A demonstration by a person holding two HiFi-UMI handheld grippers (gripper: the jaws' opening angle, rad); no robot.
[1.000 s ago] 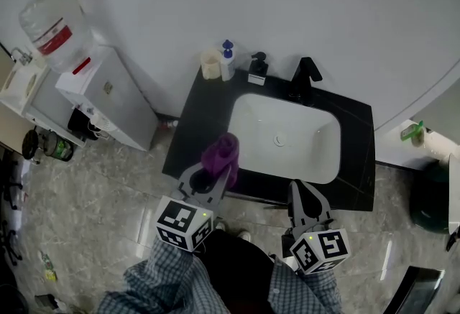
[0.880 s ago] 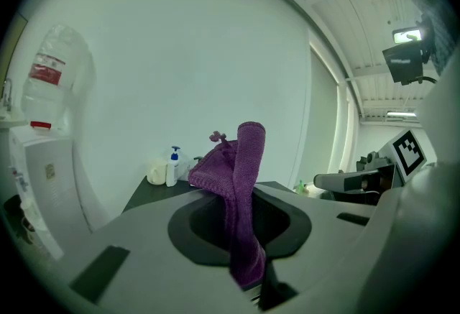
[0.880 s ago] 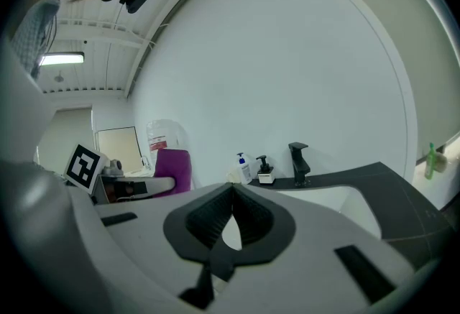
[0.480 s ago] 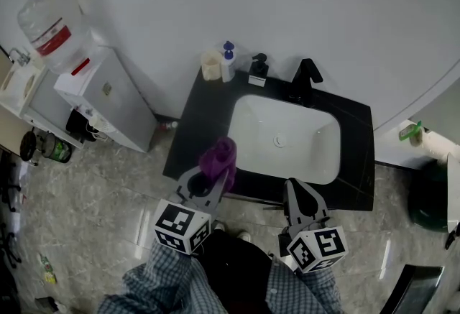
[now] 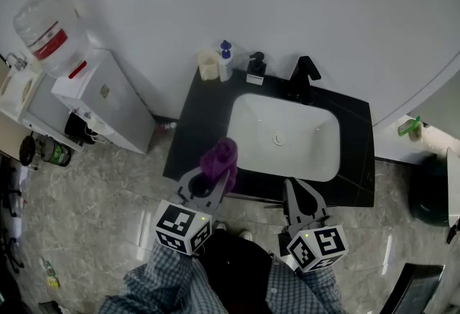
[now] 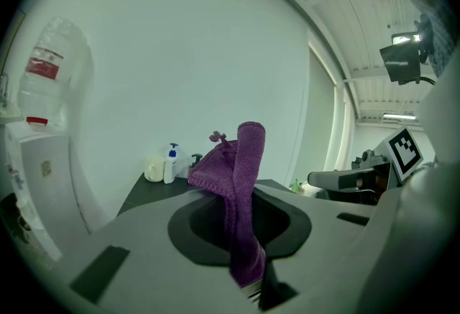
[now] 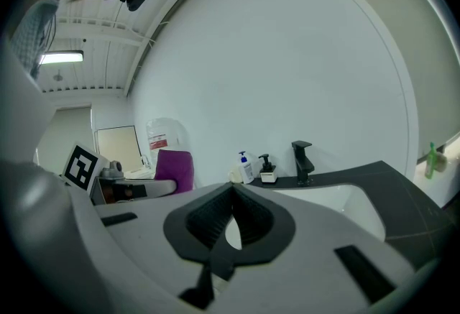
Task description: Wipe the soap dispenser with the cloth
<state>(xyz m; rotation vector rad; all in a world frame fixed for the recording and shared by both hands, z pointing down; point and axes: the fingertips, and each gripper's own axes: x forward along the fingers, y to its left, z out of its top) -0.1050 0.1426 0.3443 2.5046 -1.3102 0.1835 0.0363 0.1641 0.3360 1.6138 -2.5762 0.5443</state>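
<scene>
- The left gripper is hovering in the lower middle of the head view, over the front left edge of the black counter.
- Its jaws are clamping a purple cloth. In the left gripper view the cloth is rising out of the closed jaws and folding over at its top.
- The right gripper is hovering just to the right of it, at the lower centre-right, over the counter's front edge.
- In the right gripper view its jaws are meeting at the tips with nothing between them. A small gap lower down is showing only the white sink.
- The black soap dispenser is standing upright at the back of the counter, in the upper middle of the head view, close to the wall. It is well apart from both grippers and from the cloth.
- A white bottle with a blue pump and a cream cup are standing just left of the dispenser, at the counter's back left corner.
- A black faucet is rising to the dispenser's right, behind the sink.
- A water cooler with a clear jug on top is filling the upper left of the head view, beside the counter.
- Checked sleeves are showing along the bottom edge, behind the grippers.
</scene>
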